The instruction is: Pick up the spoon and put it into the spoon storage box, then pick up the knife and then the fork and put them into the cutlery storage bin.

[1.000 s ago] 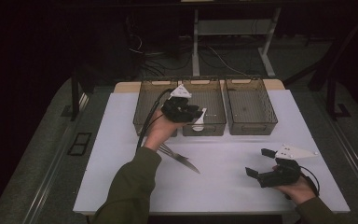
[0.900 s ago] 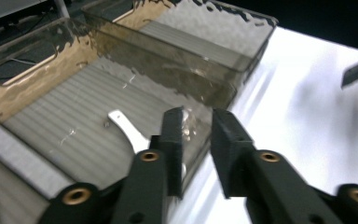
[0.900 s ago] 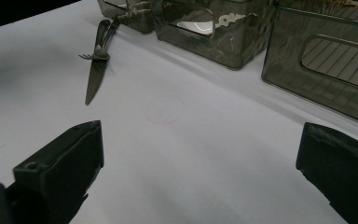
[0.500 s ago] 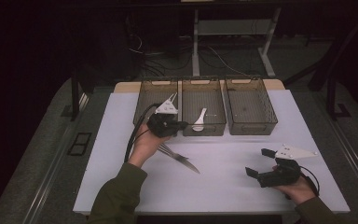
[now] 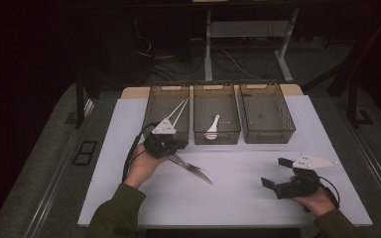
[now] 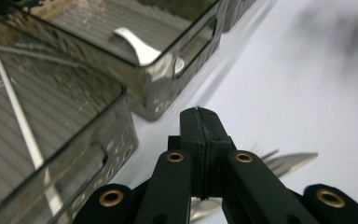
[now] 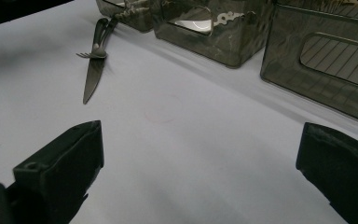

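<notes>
A knife and a fork lie crossed on the white table, left of centre. My left gripper is shut and empty, held just above their handle ends, in front of the left bin. Its closed jaws point past the knife tip. White chopsticks lie in the left bin and a white spoon in the middle bin. My right gripper rests open near the front right, its jaws wide apart, far from the knife.
The right bin holds nothing I can make out. All three bins stand in a row along the table's far edge. Bare white surface lies between the two grippers and in front of the bins.
My left gripper has drawn back from over the middle bin, moving left and toward the person, down to the knife and fork. The spoon stays in the bin. The right gripper has not moved.
</notes>
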The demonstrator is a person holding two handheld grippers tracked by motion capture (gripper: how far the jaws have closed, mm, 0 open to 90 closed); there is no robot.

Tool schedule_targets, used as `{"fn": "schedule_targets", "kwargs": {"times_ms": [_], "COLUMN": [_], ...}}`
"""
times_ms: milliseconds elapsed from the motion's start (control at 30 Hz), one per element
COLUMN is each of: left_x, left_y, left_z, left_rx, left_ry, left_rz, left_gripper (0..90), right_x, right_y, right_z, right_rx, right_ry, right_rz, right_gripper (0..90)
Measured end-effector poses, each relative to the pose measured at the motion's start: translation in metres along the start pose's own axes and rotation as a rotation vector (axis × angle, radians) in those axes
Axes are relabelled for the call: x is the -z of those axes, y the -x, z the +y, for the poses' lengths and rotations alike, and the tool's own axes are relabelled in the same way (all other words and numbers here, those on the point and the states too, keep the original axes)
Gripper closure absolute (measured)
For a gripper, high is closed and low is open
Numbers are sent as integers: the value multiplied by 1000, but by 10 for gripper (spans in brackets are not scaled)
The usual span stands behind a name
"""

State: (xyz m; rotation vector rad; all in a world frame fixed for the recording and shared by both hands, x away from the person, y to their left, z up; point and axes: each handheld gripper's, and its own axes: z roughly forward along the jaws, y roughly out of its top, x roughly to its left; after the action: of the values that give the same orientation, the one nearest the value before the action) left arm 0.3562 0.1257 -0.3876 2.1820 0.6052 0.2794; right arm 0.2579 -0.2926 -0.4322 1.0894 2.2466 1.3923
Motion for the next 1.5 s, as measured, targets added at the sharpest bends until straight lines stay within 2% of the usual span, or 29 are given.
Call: {"fn": "schedule_targets", "kwargs": {"times_ms": [167, 467, 633, 800, 1033, 1133, 1267, 1500], "left_x": [1, -4, -8, -12, -19, -21, -23, -23], "left_y": [-3, -19, -24, -27, -28, -28, -27, -22], "left_z": [-13, -35, -43, -46, -49, -50, -49, -50], "left_rx": [8, 39, 53, 46, 33, 34, 30, 4], "left_ry": [-30, -97, -127, -138, -164, -155, -167, -192], "left_rz": [19, 47, 47, 60, 54, 51, 23, 0], "left_gripper": [890, 890, 890, 890, 890, 890, 892, 892], "right_x": [0, 0, 0, 0, 0, 0, 0, 0], "right_y": [0, 0, 0, 0, 1, 0, 0, 0], "right_z": [0, 0, 0, 0, 0, 0, 0, 0], "right_rx": [1, 1, 0, 2, 1, 1, 2, 1], "right_ry": [-1, 1, 1, 2, 0, 2, 0, 5], "right_rz": [1, -1, 1, 0, -2, -1, -1, 0], "right_gripper": [6, 6, 6, 6, 6, 6, 6, 6]}}
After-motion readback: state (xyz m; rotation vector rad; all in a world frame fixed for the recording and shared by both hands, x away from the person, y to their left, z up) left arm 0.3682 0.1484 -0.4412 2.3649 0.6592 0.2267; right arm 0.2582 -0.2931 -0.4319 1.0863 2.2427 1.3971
